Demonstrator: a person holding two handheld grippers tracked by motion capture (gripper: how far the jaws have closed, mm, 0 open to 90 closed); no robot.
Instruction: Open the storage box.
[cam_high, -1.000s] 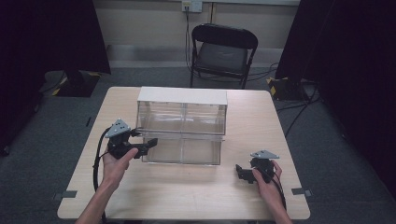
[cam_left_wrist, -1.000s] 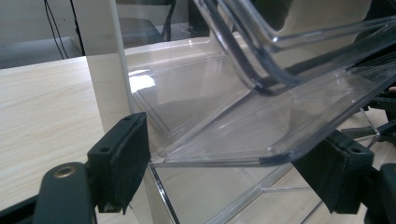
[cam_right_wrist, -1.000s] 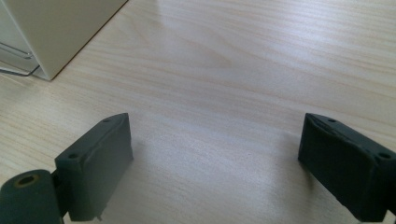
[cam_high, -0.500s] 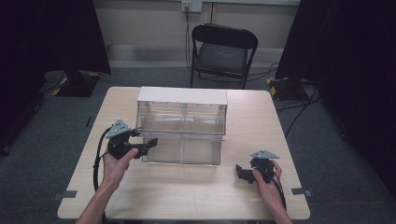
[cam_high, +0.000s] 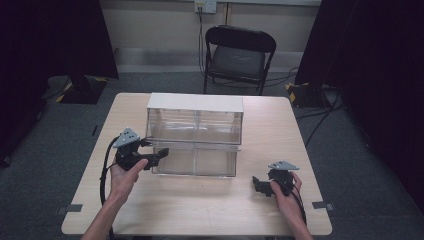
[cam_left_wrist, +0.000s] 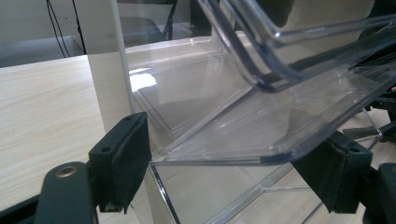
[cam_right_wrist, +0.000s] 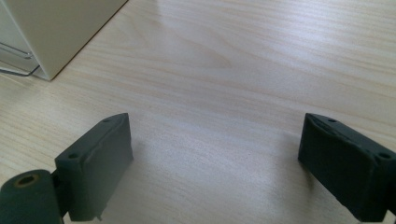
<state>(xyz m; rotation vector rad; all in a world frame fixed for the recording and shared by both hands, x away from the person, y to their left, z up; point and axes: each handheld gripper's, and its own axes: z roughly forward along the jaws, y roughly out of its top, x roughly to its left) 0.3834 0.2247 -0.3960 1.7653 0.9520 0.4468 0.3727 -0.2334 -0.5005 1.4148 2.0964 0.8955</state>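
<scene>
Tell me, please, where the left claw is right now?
In the high view, the left claw sits at the table's left side, its jaws spread around the front left corner of the pulled-out lower drawer of the clear drawer cabinet.

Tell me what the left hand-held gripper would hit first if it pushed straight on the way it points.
Probably the clear drawer: the left hand-held gripper has its jaws open on either side of the drawer's front edge, so that clear plastic lies right ahead. How much gap remains is hard to judge.
</scene>
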